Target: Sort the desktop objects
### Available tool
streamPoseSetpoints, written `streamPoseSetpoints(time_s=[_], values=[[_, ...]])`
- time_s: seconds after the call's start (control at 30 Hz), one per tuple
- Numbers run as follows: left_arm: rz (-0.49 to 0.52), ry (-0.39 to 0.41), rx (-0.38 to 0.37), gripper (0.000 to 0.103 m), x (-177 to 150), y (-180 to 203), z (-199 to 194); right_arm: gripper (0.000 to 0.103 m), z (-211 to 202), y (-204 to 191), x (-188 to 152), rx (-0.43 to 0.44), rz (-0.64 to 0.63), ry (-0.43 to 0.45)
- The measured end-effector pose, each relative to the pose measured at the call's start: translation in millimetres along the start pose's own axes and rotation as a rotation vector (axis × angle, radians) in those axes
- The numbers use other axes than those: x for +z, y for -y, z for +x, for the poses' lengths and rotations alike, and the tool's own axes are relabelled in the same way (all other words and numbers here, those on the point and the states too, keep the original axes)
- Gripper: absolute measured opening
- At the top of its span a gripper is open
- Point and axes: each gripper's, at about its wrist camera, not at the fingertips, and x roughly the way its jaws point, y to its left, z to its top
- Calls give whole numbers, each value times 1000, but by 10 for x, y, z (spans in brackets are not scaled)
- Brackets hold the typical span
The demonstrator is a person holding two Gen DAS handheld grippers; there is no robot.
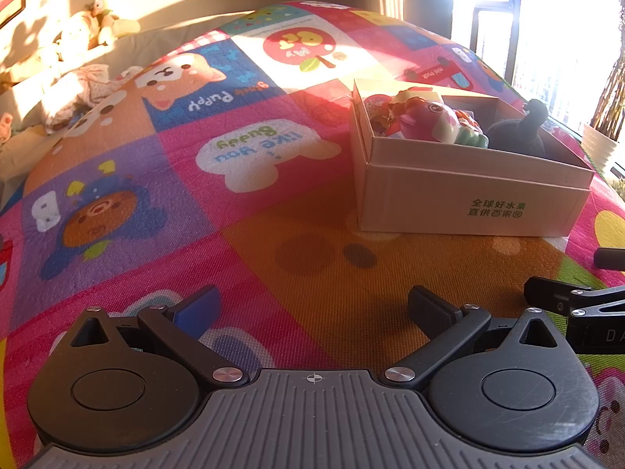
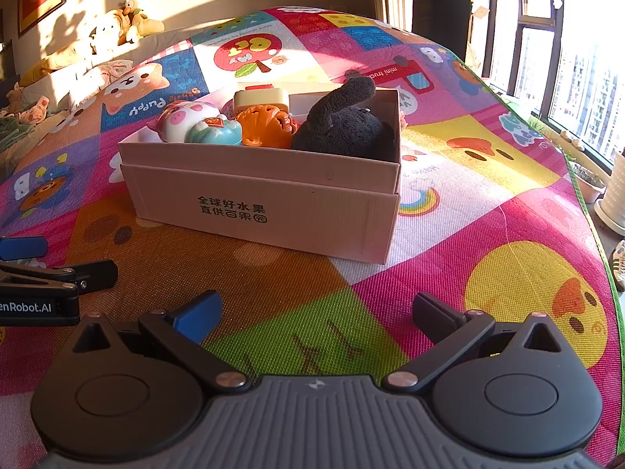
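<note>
A cardboard box (image 1: 468, 195) (image 2: 273, 211) stands on the colourful play mat. It holds a dark plush toy (image 2: 343, 125) (image 1: 519, 133), an orange toy (image 2: 265, 125), a pink-and-white pig toy (image 2: 187, 117) (image 1: 429, 121), a teal piece (image 2: 215, 131) and a cream block (image 2: 261, 97). My left gripper (image 1: 312, 308) is open and empty, low over the mat, in front and left of the box. My right gripper (image 2: 316, 312) is open and empty, in front of the box. Each gripper shows at the edge of the other's view.
The play mat (image 2: 468, 195) covers the floor. Plush toys (image 2: 117, 23) and bedding lie at the back left. Windows and a white plant pot (image 2: 617, 195) are at the right, and a shoe (image 2: 619, 262) lies beside the mat edge.
</note>
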Motion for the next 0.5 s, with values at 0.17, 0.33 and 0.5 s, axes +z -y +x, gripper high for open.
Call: streamPoseSetpoints(time_s=[0.17, 0.33, 0.5], values=[[0, 0, 0, 103, -1, 0, -3, 103, -1, 8, 0, 0, 0, 0], [0, 0, 0, 103, -1, 0, -3, 103, 1, 3, 0, 0, 0, 0], [0, 0, 0, 103, -1, 0, -4, 103, 0, 8, 0, 0, 0, 0]])
